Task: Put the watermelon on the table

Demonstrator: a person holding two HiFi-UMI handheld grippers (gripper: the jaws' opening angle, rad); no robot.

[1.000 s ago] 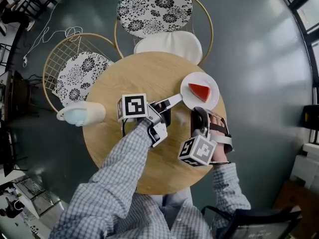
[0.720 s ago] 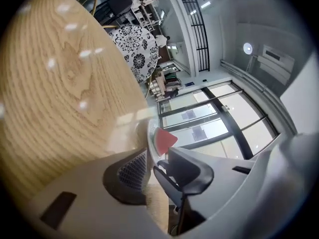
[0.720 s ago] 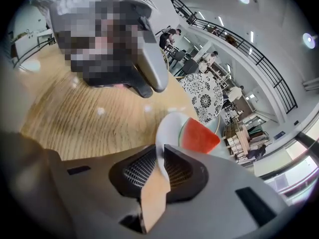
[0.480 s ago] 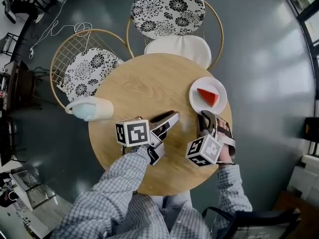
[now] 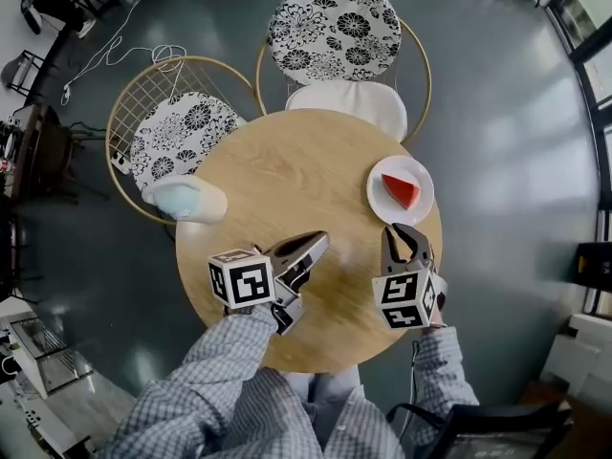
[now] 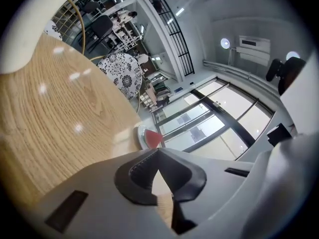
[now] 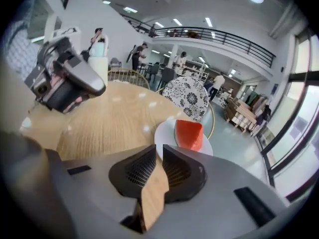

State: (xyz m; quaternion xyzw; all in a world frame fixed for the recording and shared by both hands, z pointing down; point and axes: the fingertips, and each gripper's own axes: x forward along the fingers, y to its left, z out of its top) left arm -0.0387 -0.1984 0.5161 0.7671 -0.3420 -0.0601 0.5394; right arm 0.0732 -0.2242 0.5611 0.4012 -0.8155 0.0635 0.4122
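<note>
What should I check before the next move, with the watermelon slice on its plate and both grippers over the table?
1. Watermelon rests on the plate: ok.
2. Plate wholly on the table: ok, though it is near the edge.
3. Left gripper empty: ok. Its jaws have just closed with nothing between them.
4. Right gripper empty: ok, jaws shut on nothing.
5. Jaws open for a grasp: not ok, both are shut.
6. Bare table between right gripper and plate: ok.
</note>
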